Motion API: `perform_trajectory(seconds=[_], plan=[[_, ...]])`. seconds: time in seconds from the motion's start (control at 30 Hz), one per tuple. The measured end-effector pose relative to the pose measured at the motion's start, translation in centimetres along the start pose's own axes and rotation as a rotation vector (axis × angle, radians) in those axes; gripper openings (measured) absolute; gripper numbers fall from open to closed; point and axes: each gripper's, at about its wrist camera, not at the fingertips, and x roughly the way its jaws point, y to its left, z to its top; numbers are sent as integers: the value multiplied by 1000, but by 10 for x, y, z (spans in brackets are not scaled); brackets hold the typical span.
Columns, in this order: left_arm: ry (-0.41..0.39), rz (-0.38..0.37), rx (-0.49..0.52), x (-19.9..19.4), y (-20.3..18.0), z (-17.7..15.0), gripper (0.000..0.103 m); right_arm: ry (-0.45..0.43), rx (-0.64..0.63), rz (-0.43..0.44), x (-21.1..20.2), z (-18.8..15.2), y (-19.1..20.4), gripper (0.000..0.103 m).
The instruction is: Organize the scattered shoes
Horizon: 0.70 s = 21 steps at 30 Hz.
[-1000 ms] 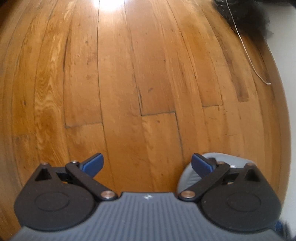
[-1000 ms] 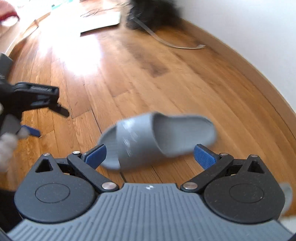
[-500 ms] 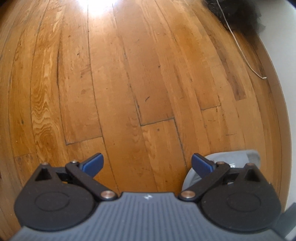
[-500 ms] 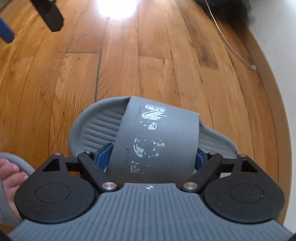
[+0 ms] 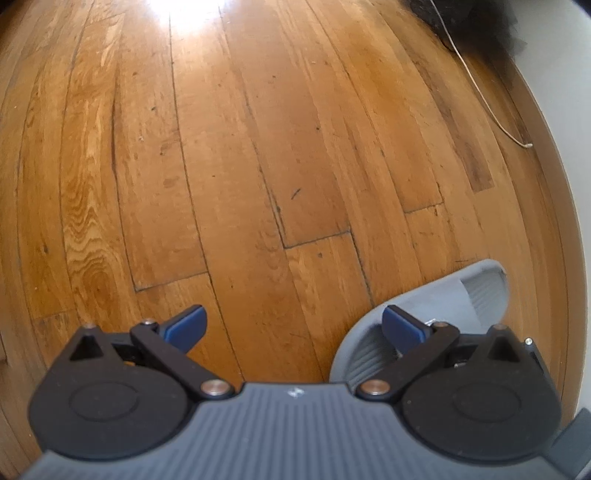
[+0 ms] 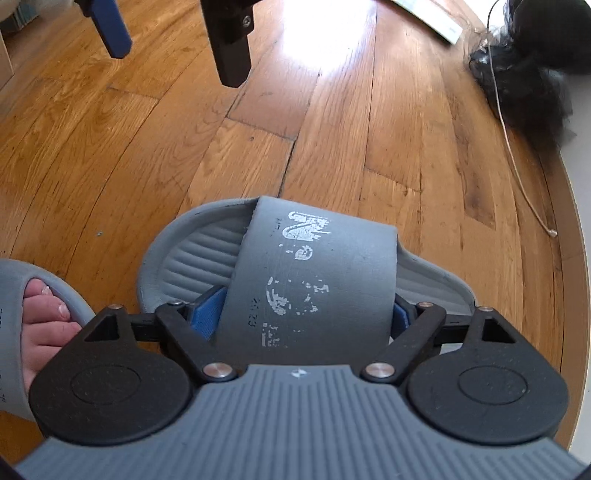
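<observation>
A grey slide sandal (image 6: 310, 266) with worn white print on its strap sits at the bottom centre of the right wrist view. My right gripper (image 6: 306, 317) is shut on the strap, one blue pad on each side. The same sandal (image 5: 458, 302) shows at the lower right of the left wrist view, over the wooden floor. My left gripper (image 5: 293, 325) is open and empty above bare floor, its right fingertip (image 5: 400, 326) in front of the sandal. The left gripper's fingers (image 6: 229, 40) hang at the top left of the right wrist view.
A person's foot in a matching grey slide (image 6: 33, 317) stands at the left edge. A dark fluffy heap (image 6: 532, 77) with a thin cord (image 6: 517, 166) lies near the white wall (image 6: 581, 192) at the right. A flat paper (image 6: 428, 16) lies far back.
My right gripper closed on the sandal's strap during the last second and has shifted slightly with it. The left gripper stayed open and drifted a little over the floor.
</observation>
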Motion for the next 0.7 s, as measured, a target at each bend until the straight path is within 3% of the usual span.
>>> perform_trajectory(seconds=[0.03, 0.1, 0.23, 0.3, 0.33, 0.43, 0.53, 0.6, 0.7], plan=[[-6, -12, 1, -1, -3, 0, 102, -20, 19, -5, -7, -1, 0, 102], [-22, -37, 9, -3, -10, 0, 102, -70, 73, -35, -25, -7, -2, 102], [-90, -128, 144, -14, -44, -5, 102, -153, 242, -95, -69, -40, -2, 102], [-126, -244, 326, -21, -80, -14, 102, -154, 361, -136, -95, -70, 6, 102], [-133, -257, 385, -22, -89, -19, 102, -136, 407, -151, -102, -83, 11, 102], [-205, -335, 870, -27, -163, -62, 102, -23, 601, -178, -125, -139, 31, 102], [-316, -374, 1248, -19, -210, -118, 102, 88, 745, -162, -141, -186, 54, 102], [-309, -396, 1399, -3, -236, -149, 101, 150, 772, -165, -148, -209, 71, 102], [-211, -427, 1508, 31, -271, -185, 84, 223, 765, -159, -156, -235, 95, 102]])
